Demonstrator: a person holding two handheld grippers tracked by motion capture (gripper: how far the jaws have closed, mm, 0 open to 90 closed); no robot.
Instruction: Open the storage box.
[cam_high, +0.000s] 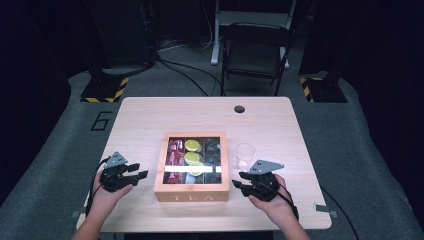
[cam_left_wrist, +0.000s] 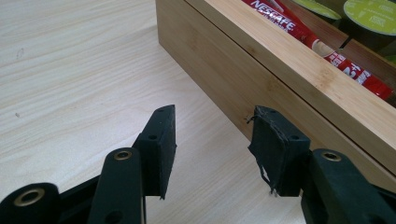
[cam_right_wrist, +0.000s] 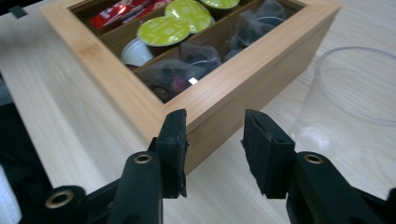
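A bamboo tea box (cam_high: 191, 192) with a glass-windowed lid sat in the middle of the counter (cam_high: 150, 112), holding red Nescafé sticks (cam_left_wrist: 317, 42), green-topped capsules (cam_right_wrist: 164, 30) and dark tea bags (cam_right_wrist: 170, 74) in separate compartments. The left gripper (cam_high: 135, 172) rested just beside the box's left wall, its fingers (cam_left_wrist: 161, 140) parted and empty, with bare wood between them. The right gripper (cam_high: 239, 181) hung near the box's front right corner, its fingers (cam_right_wrist: 173, 140) also apart and gripping nothing; the corner showed in the gap beyond them. A clear plastic cup (cam_high: 245, 155) stood just right of the box. The work seemed to be at the approach stage, with the lid apparently still down. The next move would likely call for steadying the box with one gripper while the other caught the lid's edge to raise it.
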